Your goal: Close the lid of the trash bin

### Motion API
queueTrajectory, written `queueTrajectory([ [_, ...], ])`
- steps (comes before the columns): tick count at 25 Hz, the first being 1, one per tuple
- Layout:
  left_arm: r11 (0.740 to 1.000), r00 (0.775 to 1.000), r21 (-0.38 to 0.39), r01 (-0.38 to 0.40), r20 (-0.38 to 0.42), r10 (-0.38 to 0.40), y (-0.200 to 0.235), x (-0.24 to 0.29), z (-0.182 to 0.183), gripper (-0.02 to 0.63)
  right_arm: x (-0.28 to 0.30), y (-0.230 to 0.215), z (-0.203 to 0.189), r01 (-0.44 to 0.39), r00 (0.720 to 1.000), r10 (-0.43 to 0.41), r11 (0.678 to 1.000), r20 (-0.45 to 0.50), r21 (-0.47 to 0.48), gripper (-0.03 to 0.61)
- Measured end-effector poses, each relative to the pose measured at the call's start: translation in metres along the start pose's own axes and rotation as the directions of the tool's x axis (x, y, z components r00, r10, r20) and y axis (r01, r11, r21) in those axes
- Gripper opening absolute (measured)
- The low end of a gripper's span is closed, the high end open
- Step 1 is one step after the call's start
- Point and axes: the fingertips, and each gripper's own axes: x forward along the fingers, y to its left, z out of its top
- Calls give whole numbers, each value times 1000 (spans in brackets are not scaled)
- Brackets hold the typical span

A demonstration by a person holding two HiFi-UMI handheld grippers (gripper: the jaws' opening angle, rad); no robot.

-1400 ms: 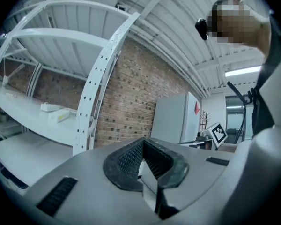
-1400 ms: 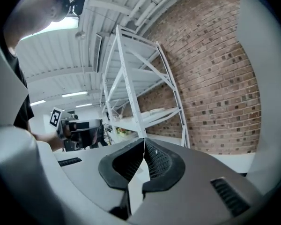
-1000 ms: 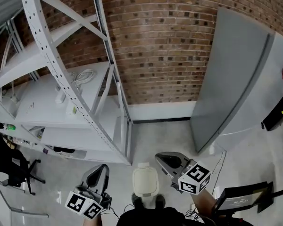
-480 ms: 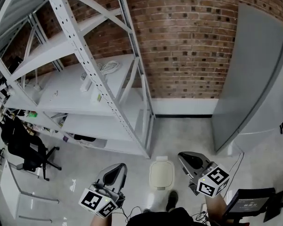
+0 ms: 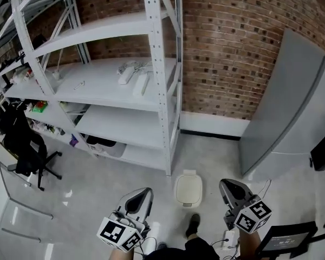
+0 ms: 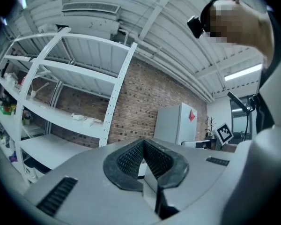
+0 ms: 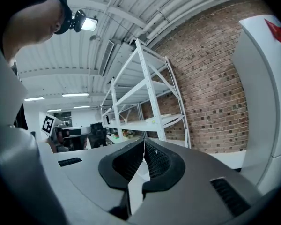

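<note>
The lid of the trash bin looks already down — task seemingly done — with the left gripper and right gripper hovering either side, jaws pressed together, empty.

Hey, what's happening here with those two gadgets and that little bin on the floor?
A person stands over a small cream trash bin on the floor, a tool in each hand. The left tool and the right tool are both shut on nothing, held either side of the bin without touching it. Its lid looks already down.
</note>
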Motion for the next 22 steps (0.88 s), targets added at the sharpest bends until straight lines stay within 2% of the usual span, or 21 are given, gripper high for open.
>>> queueTrajectory([
  [5,999,999,-13,30,-14,-30,-3,-71,-1,-5,-32,79,-10,-1,1000,1,1000,-13,3,9],
  [9,999,999,-15,35,-17,-35,-21,-113,-6,-5,-66,120,-10,-16,1000,16,999,-7,-36,9],
  [14,999,999,-14,38,-11,-38,-65,-150,-10,-5,-114,146,-17,-34,999,35,999,24,-34,9],
  [19,1000,1000,-8,23,8,-23,-133,-181,-12,-5,-180,158,-27,-64,996,66,997,52,-32,9],
  [22,999,1000,-44,-5,22,6,-179,-199,-15,-5,-228,157,-40,-82,996,83,996,41,-34,9],
])
